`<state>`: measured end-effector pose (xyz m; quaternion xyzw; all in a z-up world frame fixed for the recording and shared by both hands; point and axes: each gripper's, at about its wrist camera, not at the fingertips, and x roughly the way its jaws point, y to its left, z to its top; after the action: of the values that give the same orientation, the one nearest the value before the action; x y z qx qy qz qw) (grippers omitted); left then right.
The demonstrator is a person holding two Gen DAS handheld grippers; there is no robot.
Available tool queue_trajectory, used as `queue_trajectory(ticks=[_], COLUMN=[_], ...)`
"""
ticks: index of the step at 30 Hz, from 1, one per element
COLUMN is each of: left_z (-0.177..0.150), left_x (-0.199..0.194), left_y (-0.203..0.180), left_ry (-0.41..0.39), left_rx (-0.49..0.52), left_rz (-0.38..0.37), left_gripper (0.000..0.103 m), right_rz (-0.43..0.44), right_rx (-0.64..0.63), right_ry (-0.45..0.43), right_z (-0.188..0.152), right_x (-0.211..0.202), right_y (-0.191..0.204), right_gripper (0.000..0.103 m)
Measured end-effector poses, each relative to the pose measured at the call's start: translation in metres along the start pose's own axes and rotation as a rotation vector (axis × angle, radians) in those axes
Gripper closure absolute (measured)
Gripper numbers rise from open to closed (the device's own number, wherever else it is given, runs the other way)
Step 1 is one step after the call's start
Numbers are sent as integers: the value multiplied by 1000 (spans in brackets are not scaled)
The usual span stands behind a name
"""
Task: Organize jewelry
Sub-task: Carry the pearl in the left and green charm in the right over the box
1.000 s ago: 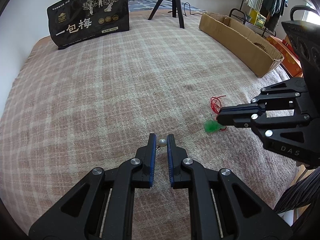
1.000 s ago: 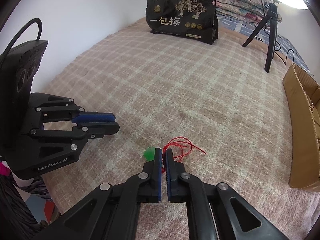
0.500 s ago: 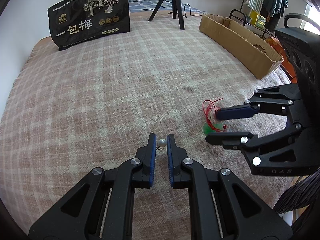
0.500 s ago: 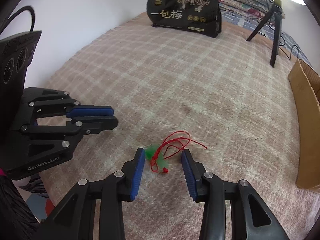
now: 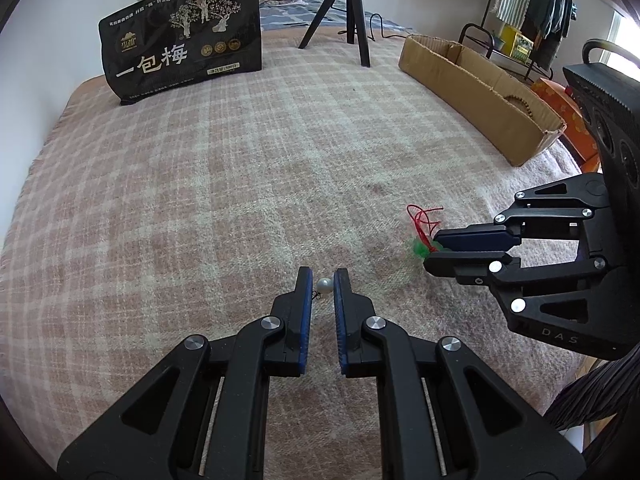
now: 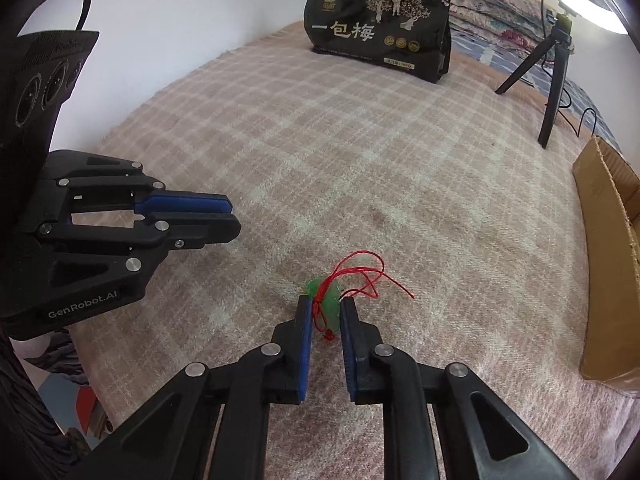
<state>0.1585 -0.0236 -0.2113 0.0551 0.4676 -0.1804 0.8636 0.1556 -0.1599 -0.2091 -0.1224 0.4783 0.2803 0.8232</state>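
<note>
My left gripper [image 5: 323, 280] is shut on a small white pearl earring [image 5: 324, 285], held between its blue pads just above the checked blanket. My right gripper [image 6: 325, 307] has closed around a green pendant [image 6: 330, 303] with a red cord [image 6: 362, 272] that trails away on the blanket. In the left wrist view the pendant [image 5: 419, 249] and cord [image 5: 423, 216] show at the tip of the right gripper [image 5: 434, 249]. In the right wrist view the left gripper [image 6: 234, 220] is at the left, jaws close together.
A black snack bag [image 5: 182, 36] stands at the far end of the blanket [image 5: 200, 184]. A tripod [image 5: 348, 8] stands near it. A long cardboard box [image 5: 480, 92] lies along the right side. The bed's near edge is just below the grippers.
My right gripper opened over the green pendant half a second ago and has now closed on it. My left gripper has kept still, holding the pearl earring.
</note>
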Motion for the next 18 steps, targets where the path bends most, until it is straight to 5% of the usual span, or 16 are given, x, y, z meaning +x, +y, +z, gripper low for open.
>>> queue_trajectory(ticks=[18], left_z=[30], left_x=[-26], left_y=[-12], left_ry=[-88], left_rx=[-2], left_rz=[-13], left_gripper=[94], right_rz=[-47], right_rx=[99], right_ry=[-167], right_z=[15], right_x=[-66], right_y=[-34], right_gripper=[91])
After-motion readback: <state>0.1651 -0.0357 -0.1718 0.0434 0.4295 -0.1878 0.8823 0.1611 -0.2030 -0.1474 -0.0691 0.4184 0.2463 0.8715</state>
